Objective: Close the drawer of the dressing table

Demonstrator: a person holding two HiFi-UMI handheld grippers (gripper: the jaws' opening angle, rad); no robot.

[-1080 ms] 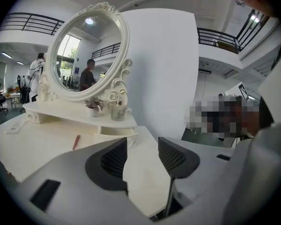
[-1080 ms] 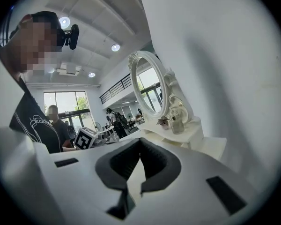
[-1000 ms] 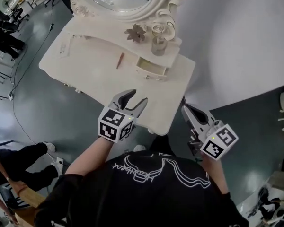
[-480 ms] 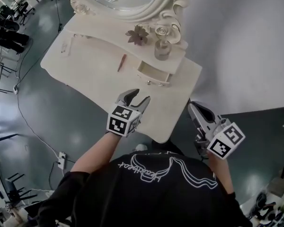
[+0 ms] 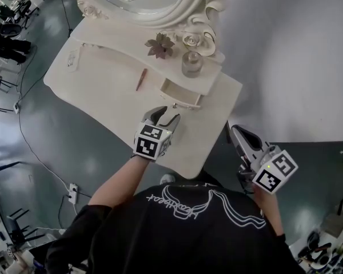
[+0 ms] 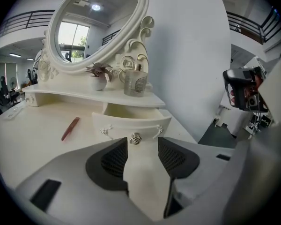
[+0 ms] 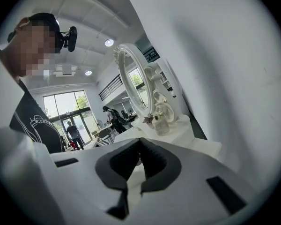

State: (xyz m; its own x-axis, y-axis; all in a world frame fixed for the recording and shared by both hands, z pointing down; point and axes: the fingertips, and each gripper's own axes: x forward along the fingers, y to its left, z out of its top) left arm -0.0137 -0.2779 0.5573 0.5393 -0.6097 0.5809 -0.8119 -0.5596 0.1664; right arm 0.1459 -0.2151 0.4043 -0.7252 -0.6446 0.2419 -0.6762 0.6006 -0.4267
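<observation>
- Our left arm (image 5: 117, 181) reaches up from the lower middle of the head view, forearm bare. It holds the left tongs (image 5: 166, 117) over the pale counter (image 5: 108, 104), marker cube towards us and tips aimed at the upper right of the frame.
- The left tongs (image 6: 143, 142) are released: in the left gripper view the two dark pads stand well apart with only bare counter (image 6: 33, 130) between them.
- The right tongs (image 5: 235, 131) sit at the lower right of the head view, off the counter's right corner and over the grey floor, tips pointing up and slightly left.
- In the right gripper view the right tongs (image 7: 140, 139) are clenched, tips meeting, with nothing held.
- The drawer (image 5: 180, 93) is in the centre of the head view, pulled out from under the raised shelf with its inside showing.
- Its long axis runs from upper left to lower right in that view, and its front faces the lower left, towards the left tongs.
- In the left gripper view the drawer (image 6: 131, 121) lies straight ahead, front running left to right, and its small metal knob (image 6: 135, 138) shows in the gap just beyond the tips.
- We cannot tell whether the tips touch the front; they look just short of it.
- The right tongs are well apart from the drawer, down at the frame's lower right.
- A glass jar (image 5: 191, 63) stands on the shelf above the drawer.
</observation>
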